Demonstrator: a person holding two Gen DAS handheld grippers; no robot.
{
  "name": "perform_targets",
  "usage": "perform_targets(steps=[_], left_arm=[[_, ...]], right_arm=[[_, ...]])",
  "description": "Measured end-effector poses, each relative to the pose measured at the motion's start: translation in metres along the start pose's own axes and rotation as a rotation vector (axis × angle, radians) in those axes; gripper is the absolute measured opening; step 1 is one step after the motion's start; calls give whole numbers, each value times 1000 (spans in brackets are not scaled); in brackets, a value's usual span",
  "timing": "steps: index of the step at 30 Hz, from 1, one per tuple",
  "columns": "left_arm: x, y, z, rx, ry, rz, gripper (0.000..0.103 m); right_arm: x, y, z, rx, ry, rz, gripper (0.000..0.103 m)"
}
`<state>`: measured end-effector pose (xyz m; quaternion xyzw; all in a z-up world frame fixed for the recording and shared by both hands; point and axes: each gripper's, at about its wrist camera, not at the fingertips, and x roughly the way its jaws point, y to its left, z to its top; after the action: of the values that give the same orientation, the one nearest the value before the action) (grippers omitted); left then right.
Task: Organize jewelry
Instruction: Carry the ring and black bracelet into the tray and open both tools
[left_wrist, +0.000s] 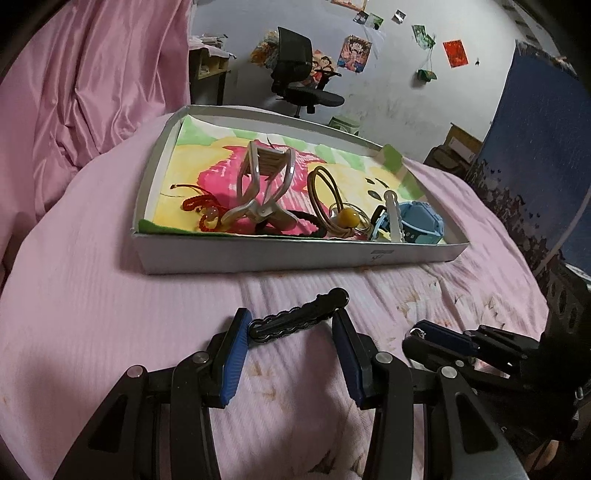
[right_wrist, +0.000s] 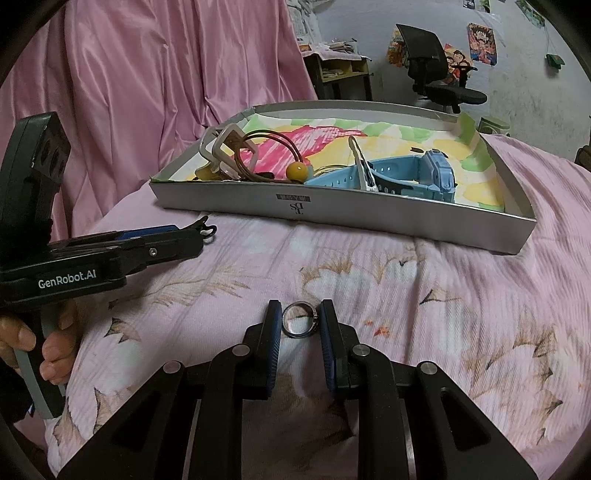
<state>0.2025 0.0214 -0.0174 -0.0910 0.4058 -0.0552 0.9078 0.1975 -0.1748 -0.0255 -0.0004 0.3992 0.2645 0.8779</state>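
Observation:
A black hair clip (left_wrist: 299, 314) lies slantwise on the pink bedspread (left_wrist: 110, 295), and my left gripper (left_wrist: 291, 323) is shut on it, one pad at each end. In the right wrist view the clip tip (right_wrist: 207, 229) sticks out past the left gripper (right_wrist: 199, 236). A small metal ring (right_wrist: 297, 335) sits between the blue pads of my right gripper (right_wrist: 300, 317), which is shut on it low over the bedspread. Beyond them stands a shallow white box (left_wrist: 295, 254) (right_wrist: 332, 210) holding a white claw clip (left_wrist: 264, 181), a red cord bracelet (left_wrist: 201, 206), a yellow-bead hair tie (right_wrist: 297, 171) and a blue watch (right_wrist: 424, 173).
A person's hand (right_wrist: 22, 339) holds the left gripper's handle. A pink sheet (left_wrist: 92, 74) hangs at the left behind the bed. A black office chair (left_wrist: 299, 74) and a desk stand by the far wall. A blue panel (left_wrist: 535, 147) borders the bed on the right.

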Motion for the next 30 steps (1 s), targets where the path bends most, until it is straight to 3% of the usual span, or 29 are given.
perform_targets(steps=[21, 30], left_arm=[[-17, 6, -8, -32, -93, -46, 43], [-27, 2, 2, -35, -144, -71, 43]], right_arm=[[-8, 0, -1, 6, -28, 5, 18], [-27, -2, 9, 18, -125, 36, 18]])
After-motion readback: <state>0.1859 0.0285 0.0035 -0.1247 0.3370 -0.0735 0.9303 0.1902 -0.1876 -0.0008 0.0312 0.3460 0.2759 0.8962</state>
